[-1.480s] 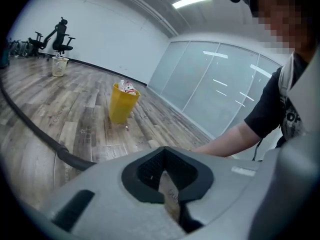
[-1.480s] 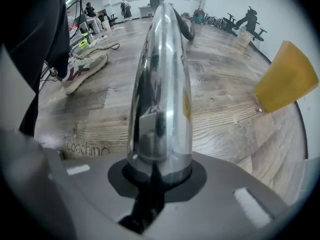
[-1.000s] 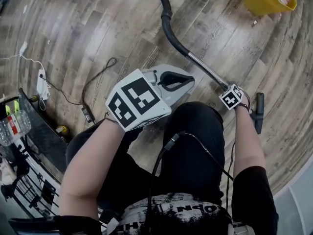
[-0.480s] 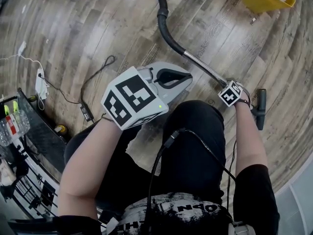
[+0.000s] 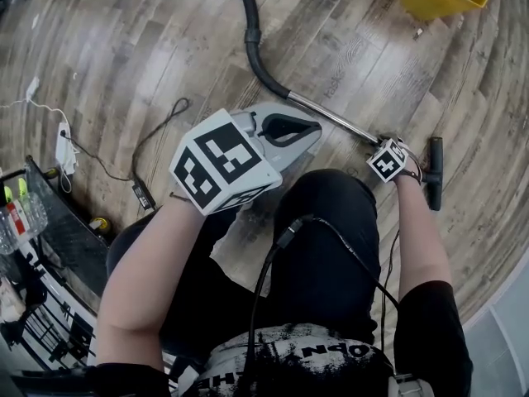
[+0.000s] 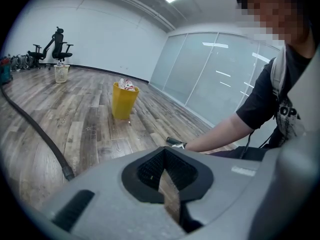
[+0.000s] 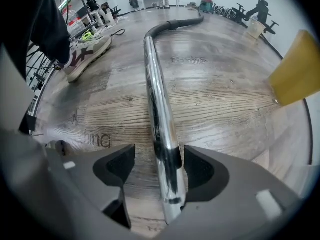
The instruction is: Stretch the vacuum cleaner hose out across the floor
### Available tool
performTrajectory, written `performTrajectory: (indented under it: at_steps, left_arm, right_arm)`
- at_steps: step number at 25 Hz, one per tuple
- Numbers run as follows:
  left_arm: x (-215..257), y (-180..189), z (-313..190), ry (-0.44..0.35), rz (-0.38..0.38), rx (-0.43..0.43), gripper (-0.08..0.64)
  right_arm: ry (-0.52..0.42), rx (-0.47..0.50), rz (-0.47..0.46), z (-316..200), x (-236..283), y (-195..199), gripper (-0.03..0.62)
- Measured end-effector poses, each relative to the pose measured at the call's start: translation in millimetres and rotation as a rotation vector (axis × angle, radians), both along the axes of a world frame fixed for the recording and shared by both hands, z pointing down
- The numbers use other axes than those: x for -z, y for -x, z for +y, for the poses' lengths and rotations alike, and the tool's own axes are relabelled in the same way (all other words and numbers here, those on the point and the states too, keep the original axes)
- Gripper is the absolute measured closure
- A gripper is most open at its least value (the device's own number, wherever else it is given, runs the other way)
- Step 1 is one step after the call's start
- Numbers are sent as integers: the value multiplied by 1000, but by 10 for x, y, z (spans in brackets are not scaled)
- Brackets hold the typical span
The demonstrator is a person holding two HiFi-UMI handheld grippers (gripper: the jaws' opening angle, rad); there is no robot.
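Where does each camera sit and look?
Head view: on the head, facing down at the floor; arms and lap show.
Left gripper view: on the left gripper, facing across the floor to the yellow bin; right arm shows.
Right gripper view: on the right gripper, facing down at the metal tube; a shoe shows.
Both gripper views share the yellow bin.

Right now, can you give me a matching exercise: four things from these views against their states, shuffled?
1 left gripper
2 right gripper
3 yellow bin
4 chrome tube

A joined to the black hose
B fingers apart
C fingers shut, empty
D upright on the floor

Pairs: 1-C, 2-B, 3-D, 4-A. The right gripper's fingers have just been opening, the tube between them.
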State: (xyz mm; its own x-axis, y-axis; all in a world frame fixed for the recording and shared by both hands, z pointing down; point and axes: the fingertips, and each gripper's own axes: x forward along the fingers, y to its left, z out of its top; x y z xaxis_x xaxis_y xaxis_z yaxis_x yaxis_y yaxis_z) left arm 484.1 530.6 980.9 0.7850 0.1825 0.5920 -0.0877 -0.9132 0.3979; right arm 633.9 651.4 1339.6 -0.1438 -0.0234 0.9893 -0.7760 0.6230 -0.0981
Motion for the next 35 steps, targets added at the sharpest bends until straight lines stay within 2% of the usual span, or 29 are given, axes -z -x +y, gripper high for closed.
performTrajectory:
  at_steps: [5,9,12,14,15,20,23,26,28,31,35]
  left_arm:
    - [1,8,24,0,3,-16,560]
    - [-6,24,-50,-5,2,-27,560]
    - [20,-3,-138,-4,11,-25,560]
    - [56,-26,-243,-8,20,-23,560]
    - [75,-38,-301,-7,27,-21,560]
    - [43,-24,-538,15,35,-26,560]
    - [62,2,-725,0,39,-59,560]
    - [192,27,-914,-69,60,-110,560]
    - [352,69,-1109,-114,75,-97,560]
    - [761,195,-1449,-120,115,10,560]
    - [1420,687,-1841,-103,123,199,560]
  right_arm:
    - [-27,-37,-24,-78,162,61,293]
    - [-138,-72,-64,-406,495,151,348]
    - [-218,-123,-104,-684,759,222,444]
    - [-258,-163,-131,-894,877,280,551]
    - [-266,-184,-148,-979,915,312,584]
    - [-254,-315,-294,-1305,1006,567,584]
    - [-322,-394,-431,-1654,1299,780,584]
    - [-445,-443,-606,-2038,1902,1042,586]
    - [-512,-456,-692,-2276,2432,1212,584]
    - [-570,-456,-785,-2537,3365,1432,585]
    - [-600,-406,-909,-2782,4731,1874,584]
